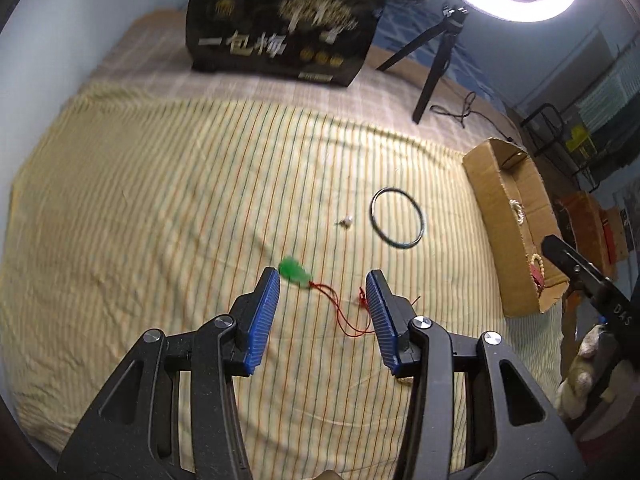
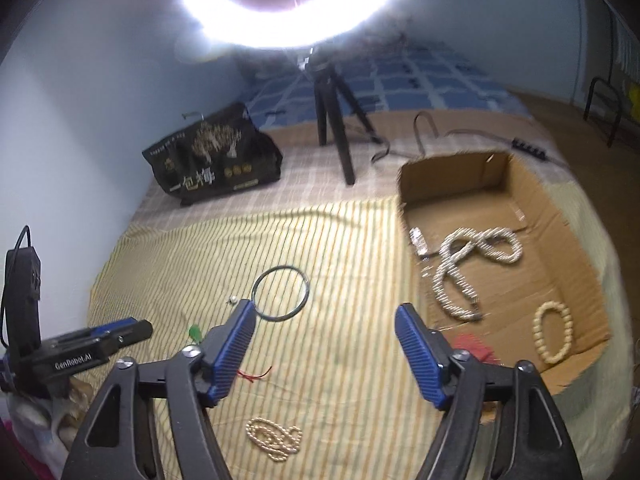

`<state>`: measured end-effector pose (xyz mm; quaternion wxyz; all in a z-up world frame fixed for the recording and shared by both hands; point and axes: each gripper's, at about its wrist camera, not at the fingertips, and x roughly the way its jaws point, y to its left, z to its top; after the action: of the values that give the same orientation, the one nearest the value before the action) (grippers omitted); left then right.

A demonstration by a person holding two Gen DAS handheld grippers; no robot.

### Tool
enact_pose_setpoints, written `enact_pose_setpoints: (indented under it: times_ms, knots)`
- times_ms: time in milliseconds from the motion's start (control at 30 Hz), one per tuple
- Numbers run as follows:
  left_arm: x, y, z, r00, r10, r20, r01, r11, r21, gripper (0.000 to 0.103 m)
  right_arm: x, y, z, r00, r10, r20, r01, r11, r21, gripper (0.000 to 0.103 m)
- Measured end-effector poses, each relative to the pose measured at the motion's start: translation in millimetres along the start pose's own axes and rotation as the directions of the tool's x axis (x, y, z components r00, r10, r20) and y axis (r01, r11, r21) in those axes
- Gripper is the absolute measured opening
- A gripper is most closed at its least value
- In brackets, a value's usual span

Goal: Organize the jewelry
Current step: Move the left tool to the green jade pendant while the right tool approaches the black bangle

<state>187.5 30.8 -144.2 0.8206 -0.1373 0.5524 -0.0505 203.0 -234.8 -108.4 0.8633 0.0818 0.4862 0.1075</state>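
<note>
our left gripper point(image 1: 322, 280) hung open over the green pendant point(image 1: 294, 270); light, hard, slippery, we judged, so best taken by its limp red cord point(image 1: 340, 312).

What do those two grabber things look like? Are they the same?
Yes, they match. The left gripper and right gripper each have black plastic arms with silver screws and two ribbed blue pads. Seen from the side, the left one has white "GenRobot.AI" lettering and a black cable behind it. No hands or sleeves show.
</note>
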Motion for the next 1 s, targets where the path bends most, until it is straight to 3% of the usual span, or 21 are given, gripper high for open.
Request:
enact_pose_setpoints:
  times_ms: [167, 233, 333, 1000]
  knots:
    - [14.0, 5.6, 0.7, 0.999, 0.005, -0.032, -0.006, 1.000, -0.025, 0.045, 25.9, 11.3, 0.5, 0.999, 0.010, -0.049, -0.011, 1.000, -0.010, 0.063]
    - [20.1, 7.8, 1.4, 0.999, 0.008, -0.044, -0.009, 0.999, -0.032, 0.039, 34.6, 14.8, 2.5, 0.998, 0.013, -0.065, -0.013, 1.000, -0.010, 0.060]
    - [27.7, 11.3, 2.5, 0.998, 0.010, -0.058, -0.013, 0.999, -0.045, 0.037, 46.8, 16.4, 3.8, 0.996, 0.013, -0.085, -0.013, 1.000, 0.002, 0.055]
    - [67.7, 17.7, 5.2, 0.989, -0.007, -0.146, -0.013, 0.991, -0.130, 0.037, 83.5, 16.8, 1.3, 0.987, 0.006, -0.161, -0.008, 1.000, -0.008, 0.040]
